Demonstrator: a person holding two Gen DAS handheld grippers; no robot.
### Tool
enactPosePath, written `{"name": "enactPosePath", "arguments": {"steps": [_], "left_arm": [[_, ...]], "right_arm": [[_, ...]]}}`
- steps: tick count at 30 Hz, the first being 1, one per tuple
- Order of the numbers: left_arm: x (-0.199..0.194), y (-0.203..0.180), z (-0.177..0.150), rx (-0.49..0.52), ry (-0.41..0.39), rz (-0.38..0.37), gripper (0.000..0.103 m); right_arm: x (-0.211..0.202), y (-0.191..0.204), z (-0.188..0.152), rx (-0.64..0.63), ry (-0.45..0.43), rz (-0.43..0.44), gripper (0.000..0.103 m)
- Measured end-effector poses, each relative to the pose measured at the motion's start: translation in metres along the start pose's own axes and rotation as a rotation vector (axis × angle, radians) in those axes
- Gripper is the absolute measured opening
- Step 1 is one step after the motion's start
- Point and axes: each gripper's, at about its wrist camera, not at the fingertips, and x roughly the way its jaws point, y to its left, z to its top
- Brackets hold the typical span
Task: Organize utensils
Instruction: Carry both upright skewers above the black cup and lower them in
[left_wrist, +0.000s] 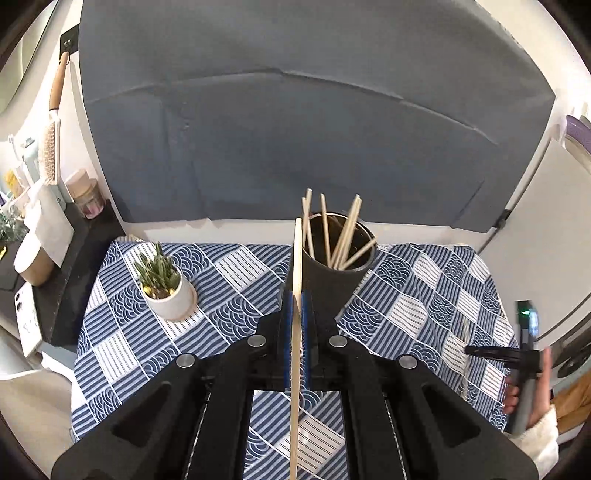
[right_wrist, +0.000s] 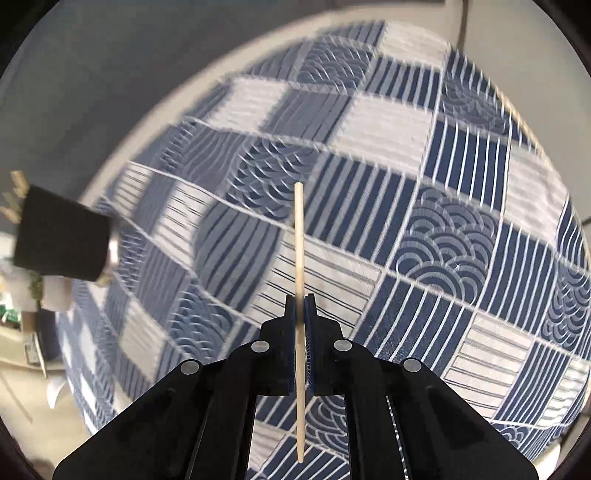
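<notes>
Gripping one wooden chopstick (left_wrist: 295, 332) in the left gripper (left_wrist: 294, 306), jaws pinched tight on its middle, shaft running lengthwise out past the pads and pointing almost straight at the dark chopstick holder (left_wrist: 332, 269) just ahead on the patterned tablecloth (left_wrist: 424, 295). Standing upright there, open mouth showing, already bristling with several chopsticks leaning at mixed angles. Clamping a second chopstick (right_wrist: 299, 295) in the right gripper (right_wrist: 301, 306) too, likewise along the jaw line, but aiming down at bare cloth, with the holder (right_wrist: 62, 240) lying well off to the left edge of that view. Judging the left hand nearer and better lined up: probably needing only tipping the stick more upright over the rim before letting go.
</notes>
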Motion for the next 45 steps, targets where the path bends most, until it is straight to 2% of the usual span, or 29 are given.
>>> {"name": "enactPosePath", "arguments": {"steps": [2,5,9,13,17,22,27,31,38,42,45], "left_arm": [[0.001,0.003,0.007,-0.008,-0.003,-0.020,0.005],[-0.001,-0.001,0.022,0.029,-0.031,0.003,0.005],[-0.001,-0.006,0.043,0.049,-0.064,-0.008,0.005],[0.004,-0.010,0.063,0.043,-0.096,-0.056,0.005],[0.011,-0.008,0.082,0.017,-0.106,-0.155,0.005],[0.016,0.000,0.102,0.001,-0.161,-0.199,0.005],[0.034,0.013,0.115,-0.029,-0.237,-0.283,0.005],[0.061,0.019,0.118,-0.024,-0.285,-0.392,0.005],[0.103,0.028,0.124,-0.035,-0.294,-0.453,0.005],[0.123,0.023,0.124,-0.011,-0.281,-0.436,0.005],[0.137,0.021,0.120,-0.028,-0.266,-0.471,0.005]], "right_arm": [[-0.023,0.002,0.009,-0.004,-0.045,0.058,0.005],[-0.073,0.022,0.032,-0.029,-0.146,0.148,0.005],[-0.134,0.076,0.060,-0.114,-0.275,0.245,0.005],[-0.179,0.136,0.079,-0.192,-0.344,0.472,0.005],[-0.190,0.185,0.096,-0.221,-0.335,0.654,0.005],[-0.171,0.232,0.111,-0.231,-0.329,0.727,0.005],[-0.130,0.272,0.110,-0.294,-0.373,0.694,0.005],[-0.095,0.295,0.101,-0.367,-0.417,0.634,0.005],[-0.057,0.321,0.092,-0.520,-0.498,0.517,0.005],[-0.040,0.326,0.090,-0.555,-0.504,0.512,0.005],[-0.028,0.322,0.089,-0.569,-0.499,0.500,0.005]]}}
